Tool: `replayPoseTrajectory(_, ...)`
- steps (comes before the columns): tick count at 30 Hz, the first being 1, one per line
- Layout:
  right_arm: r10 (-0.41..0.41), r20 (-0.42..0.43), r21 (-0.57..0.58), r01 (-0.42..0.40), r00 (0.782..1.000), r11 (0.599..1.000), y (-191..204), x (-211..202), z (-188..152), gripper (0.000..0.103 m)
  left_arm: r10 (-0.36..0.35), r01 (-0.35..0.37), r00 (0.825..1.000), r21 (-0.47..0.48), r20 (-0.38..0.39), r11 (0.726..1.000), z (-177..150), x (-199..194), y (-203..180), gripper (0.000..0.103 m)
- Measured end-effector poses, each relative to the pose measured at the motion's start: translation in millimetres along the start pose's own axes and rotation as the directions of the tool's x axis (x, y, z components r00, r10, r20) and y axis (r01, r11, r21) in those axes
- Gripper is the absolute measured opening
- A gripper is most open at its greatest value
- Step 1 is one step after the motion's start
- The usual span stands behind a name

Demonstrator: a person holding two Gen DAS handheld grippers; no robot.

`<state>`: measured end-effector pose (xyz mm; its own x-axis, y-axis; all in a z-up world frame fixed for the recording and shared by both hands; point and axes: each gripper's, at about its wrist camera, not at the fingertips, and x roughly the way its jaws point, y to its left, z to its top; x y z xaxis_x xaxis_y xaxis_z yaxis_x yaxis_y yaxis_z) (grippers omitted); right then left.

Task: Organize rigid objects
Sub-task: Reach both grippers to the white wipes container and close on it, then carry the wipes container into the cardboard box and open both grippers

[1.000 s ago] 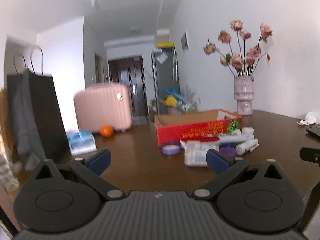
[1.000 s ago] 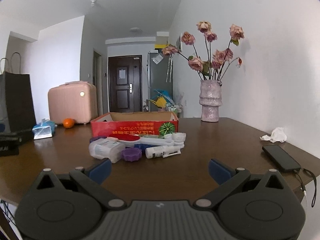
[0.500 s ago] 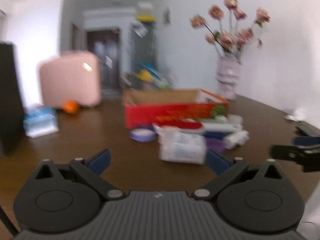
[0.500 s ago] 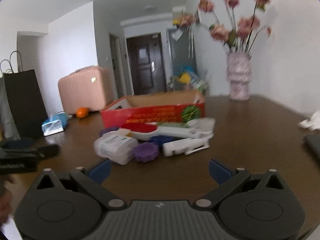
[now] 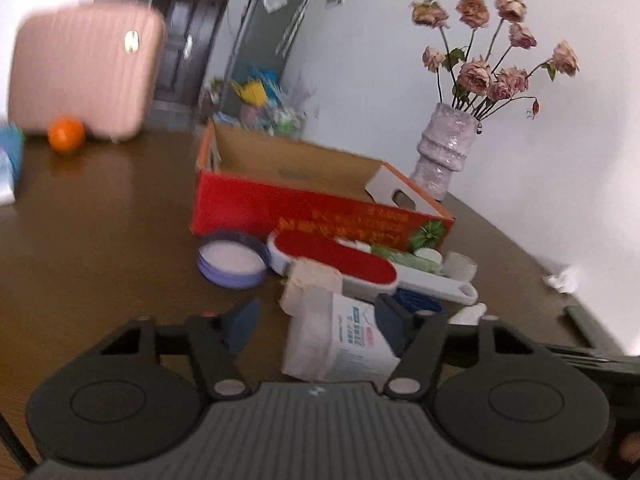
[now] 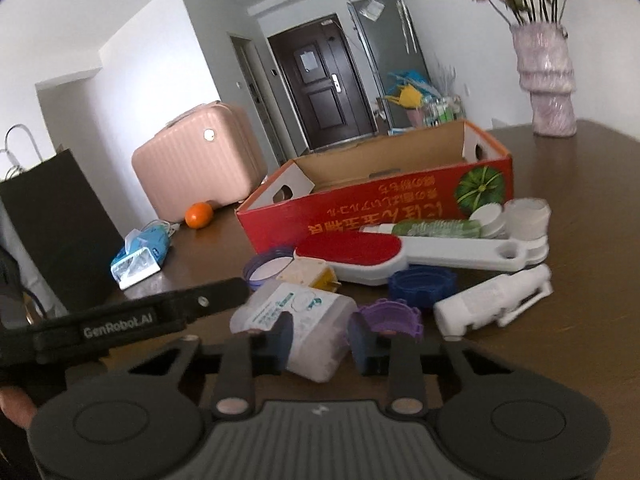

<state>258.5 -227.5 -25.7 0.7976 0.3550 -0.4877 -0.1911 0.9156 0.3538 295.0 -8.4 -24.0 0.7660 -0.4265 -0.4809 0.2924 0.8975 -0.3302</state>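
An open red cardboard box (image 5: 320, 208) (image 6: 380, 204) stands on the brown table. In front of it lie a white plastic container with a printed label (image 5: 340, 336) (image 6: 304, 320), a white brush with a red pad (image 5: 340, 258) (image 6: 360, 250), a lilac lid (image 5: 232, 260), a purple cap (image 6: 390, 314), a blue cap (image 6: 422, 282) and a white tube (image 6: 492, 304). My left gripper (image 5: 316, 324) is open, its fingers either side of the container's near end. My right gripper (image 6: 320, 340) is open around the same container. The left gripper's body (image 6: 120, 324) shows in the right wrist view.
A vase of dried roses (image 5: 444, 148) (image 6: 548, 76) stands at the back right. A pink suitcase (image 5: 80, 68) (image 6: 200, 160), an orange (image 5: 66, 134) (image 6: 199, 214), a tissue pack (image 6: 140, 256) and a black bag (image 6: 52, 220) are at the left. A phone (image 5: 588, 324) lies at the right edge.
Both grippers have moved forward and down to the pile of objects. Their fingers have narrowed and now stand either side of the white container.
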Motion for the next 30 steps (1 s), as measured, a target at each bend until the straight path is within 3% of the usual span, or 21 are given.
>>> replayPoseTrajectory(2, 0.009, -0.017, 0.032, -0.009, 1.0, 0.999, 0, 11, 1, 0.023, -0.021, 0.019, 0.999, -0.053, -0.045, 0.998, -1, 9, 8, 0.045)
replayPoseTrajectory(5, 0.029, -0.042, 0.063, -0.026, 0.999, 0.998, -2, 20, 0, 0.017, -0.063, 0.056, 0.995, -0.106, -0.071, 0.993, -4, 12, 14, 0.038)
replayPoseTrajectory(10, 0.019, -0.046, 0.049, -0.017, 0.999, 0.999, 3, 9, -4, 0.015, -0.066, 0.056, 0.994, -0.116, -0.084, 0.992, -15, -13, 4, 0.037)
replayPoseTrajectory(19, 0.052, -0.098, 0.004, -0.052, 0.994, 0.999, 8, -56, -41, 0.014, -0.098, 0.081, 0.987, -0.132, -0.125, 0.988, -58, -77, -25, 0.037)
replayPoseTrajectory(27, 0.063, -0.085, 0.038, -0.06, 0.994, 0.997, 6, -71, -52, 0.014, -0.078, 0.064, 0.988, -0.105, -0.133, 0.992, -57, -74, -27, 0.038)
replayPoseTrajectory(30, 0.081, -0.08, 0.068, -0.076, 0.993, 0.995, 3, -66, -51, 0.015, -0.098, 0.077, 0.985, -0.145, -0.141, 0.986, -56, -69, -21, 0.038)
